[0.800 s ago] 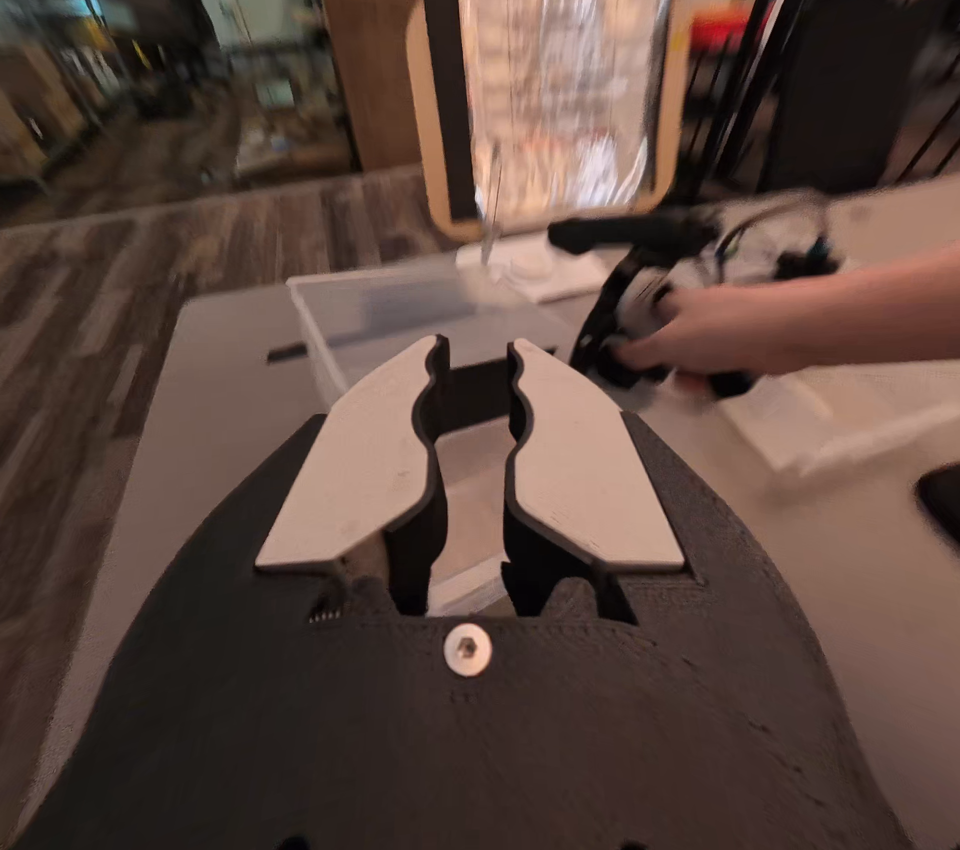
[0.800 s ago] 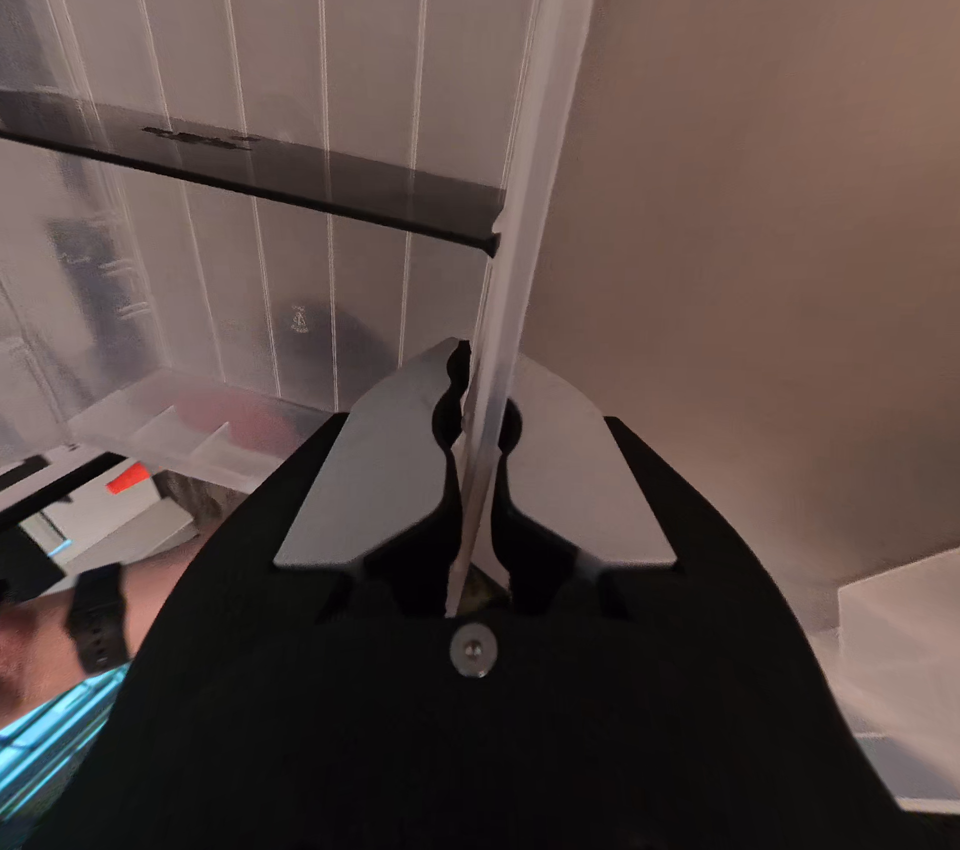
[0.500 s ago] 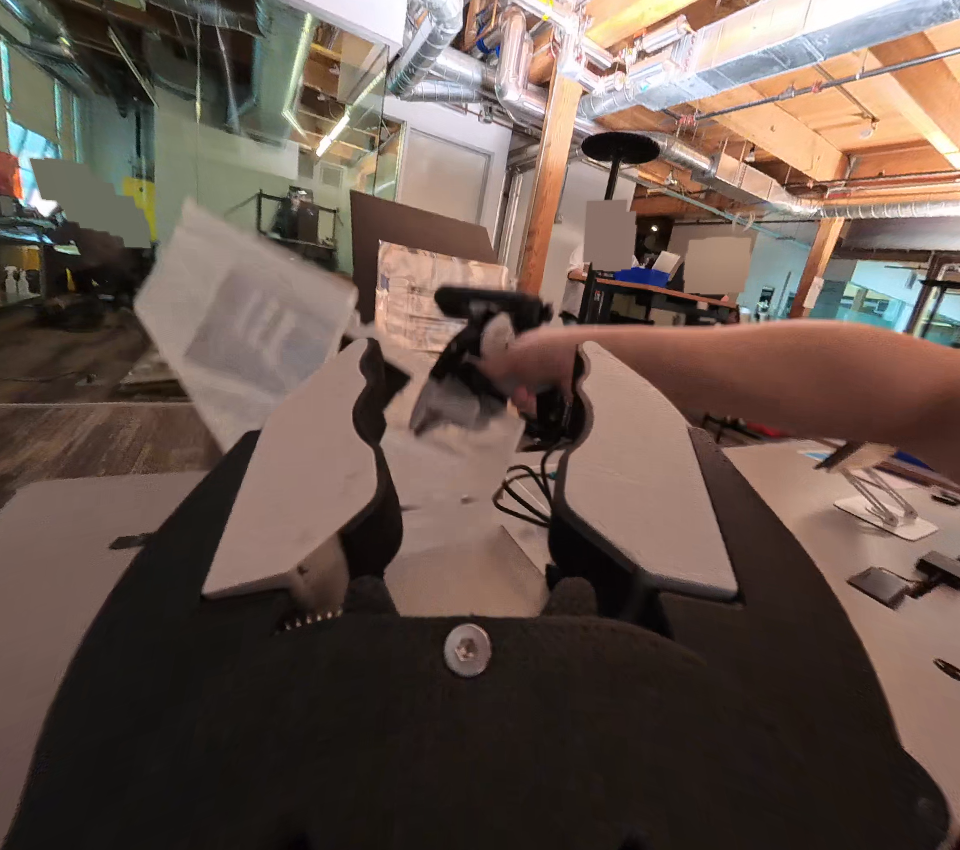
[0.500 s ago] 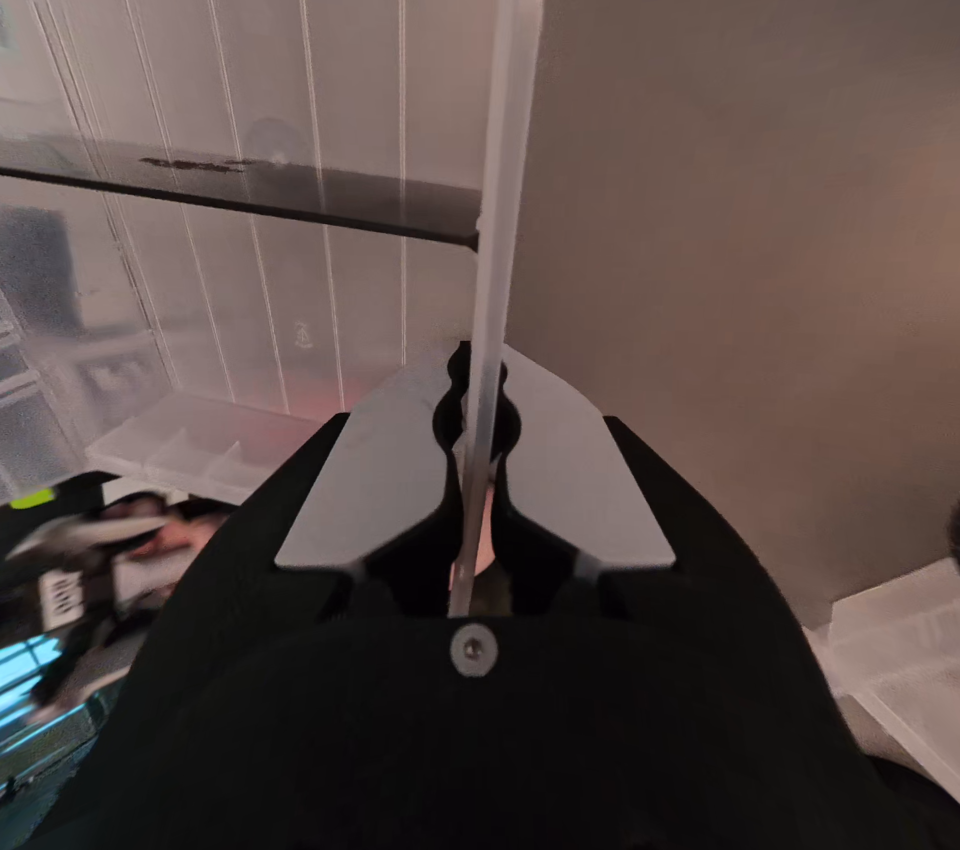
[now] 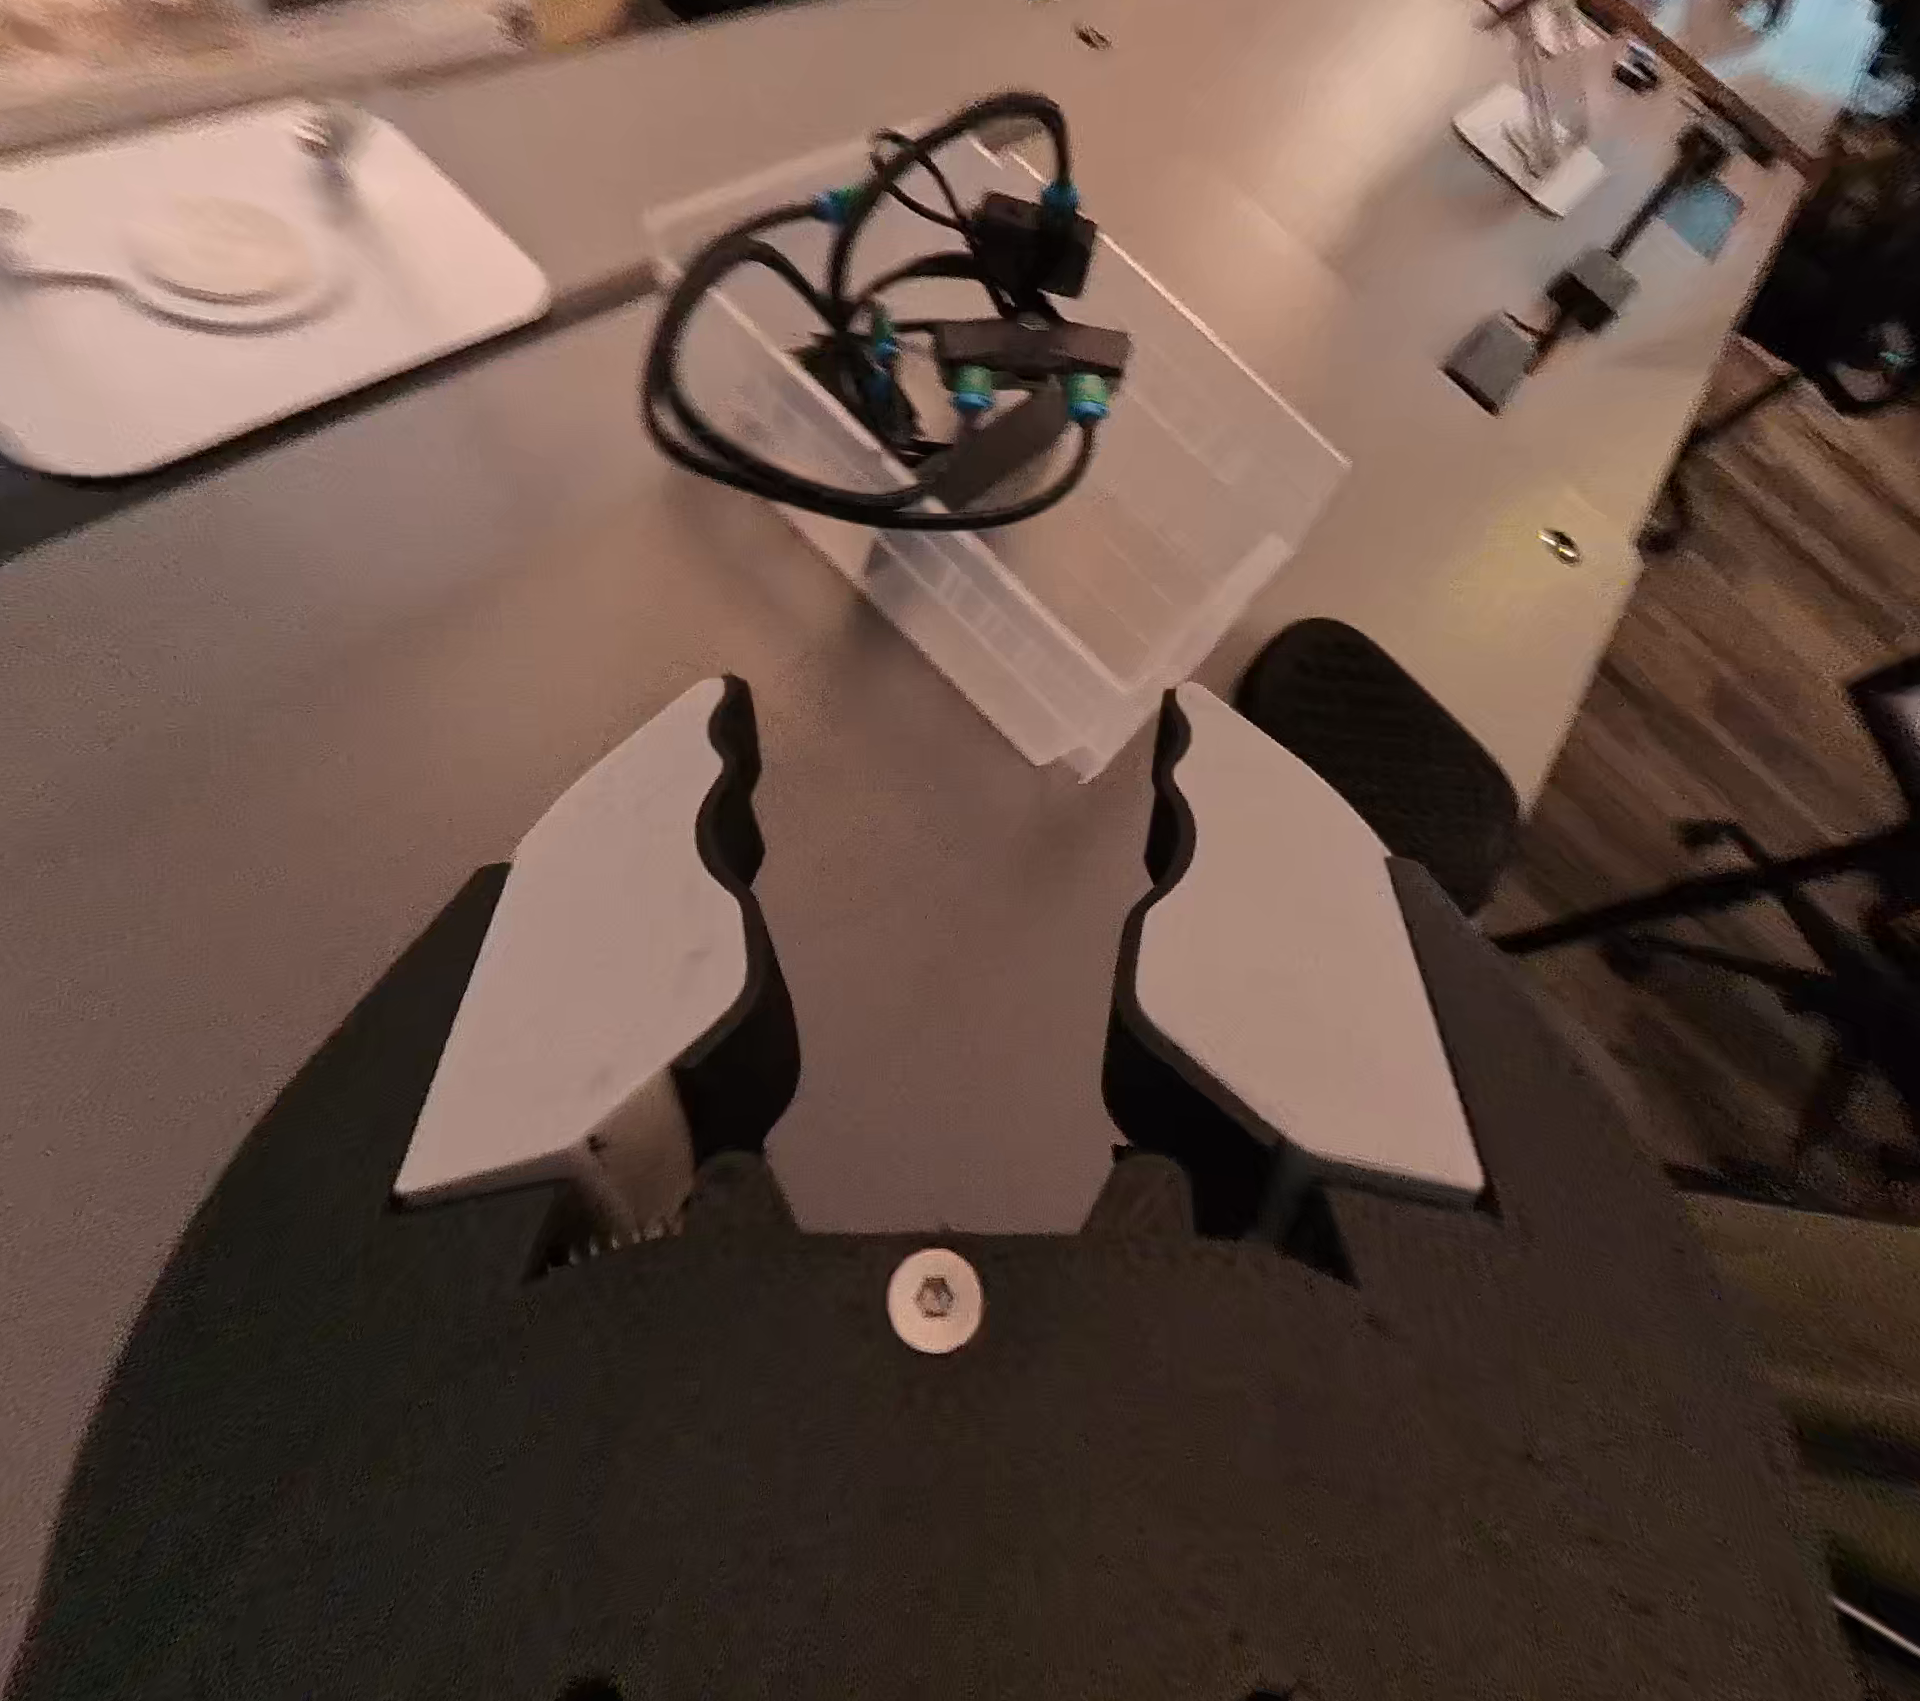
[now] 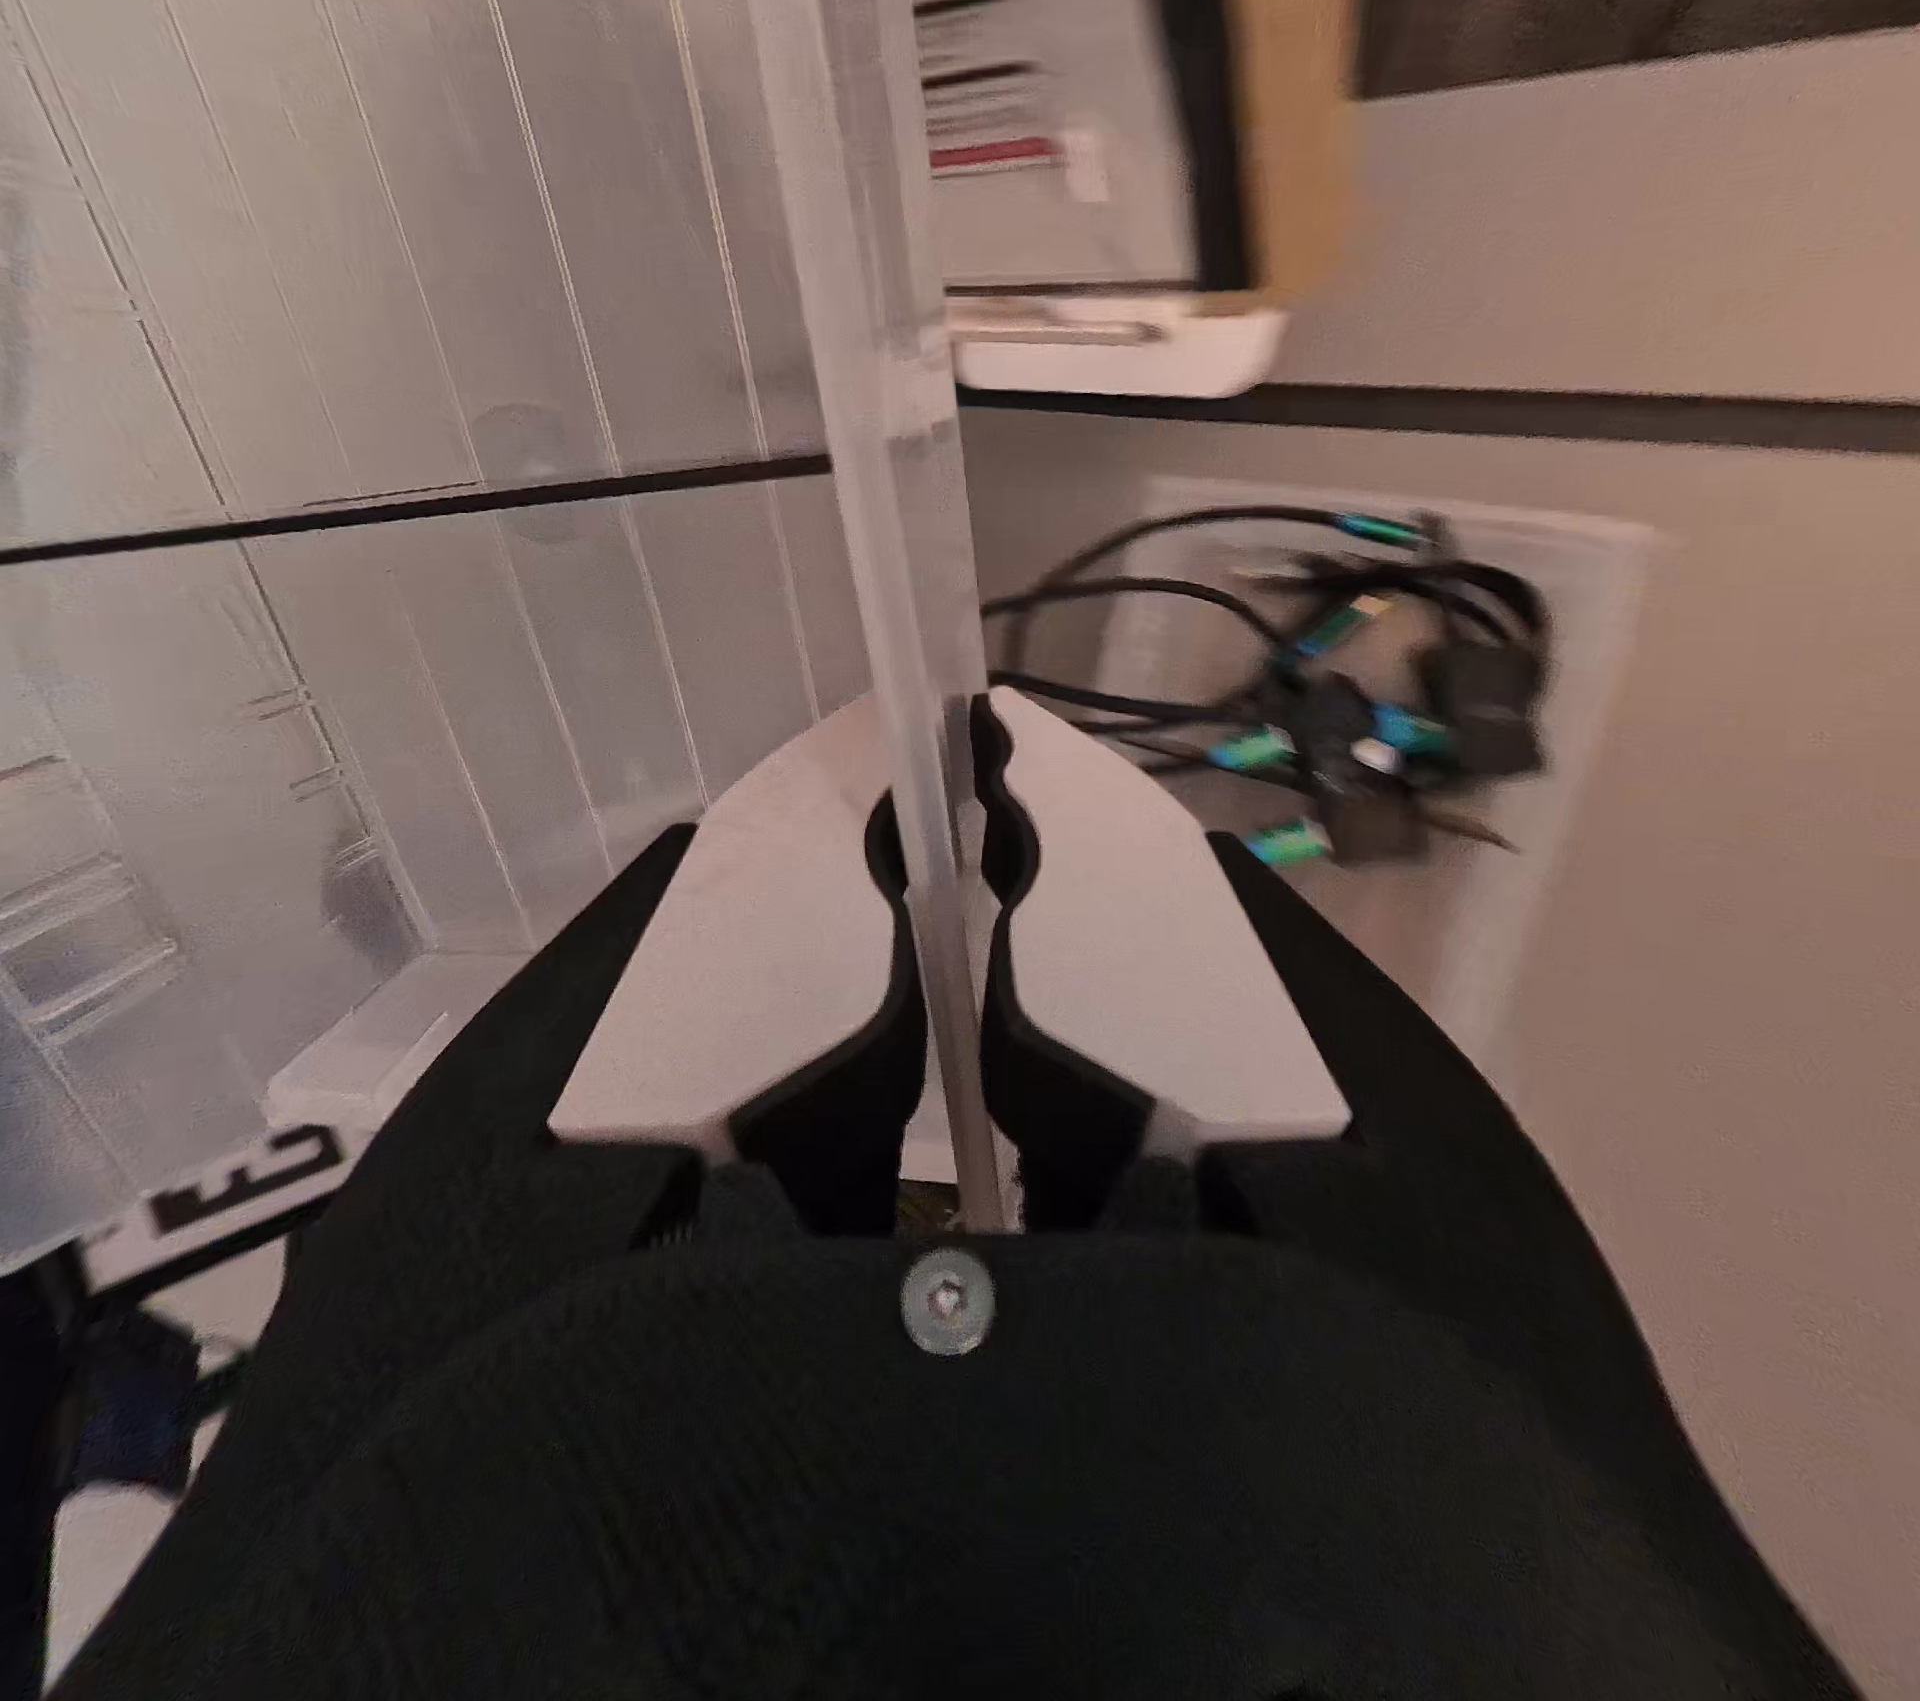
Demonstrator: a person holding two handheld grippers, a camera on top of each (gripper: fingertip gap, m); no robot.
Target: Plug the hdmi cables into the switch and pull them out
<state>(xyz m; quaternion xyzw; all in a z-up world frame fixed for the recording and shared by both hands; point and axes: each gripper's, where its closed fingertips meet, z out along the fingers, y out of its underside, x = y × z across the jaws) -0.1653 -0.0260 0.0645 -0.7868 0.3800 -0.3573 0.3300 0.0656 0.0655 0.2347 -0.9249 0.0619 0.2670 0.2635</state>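
Note:
A tangle of black HDMI cables [image 5: 727,446] with blue-green plug ends lies with a flat black switch [image 5: 1029,347] on a clear plastic lid [image 5: 1122,571] on the grey table [image 5: 312,716]. My left gripper [image 5: 951,716] is open and empty, above the table just short of the lid. My right gripper [image 6: 961,716] is shut on the wall of a clear plastic bin [image 6: 416,301] and holds it up. Past it, the cables [image 6: 1122,591] and switch [image 6: 1486,706] lie blurred on the lid [image 6: 1600,612] to the right.
A white pad [image 5: 239,280] lies at the table's far left. A black mesh chair back [image 5: 1371,768] stands at the table's right edge. Small stands and adapters [image 5: 1579,290] sit on the far right table. A white tray [image 6: 1122,352] and a tan board [image 6: 1288,41] stand behind.
The left view has swung from the room down to the table, and the left jaws have opened wider. The right gripper still holds the bin wall; the cables have come into its view.

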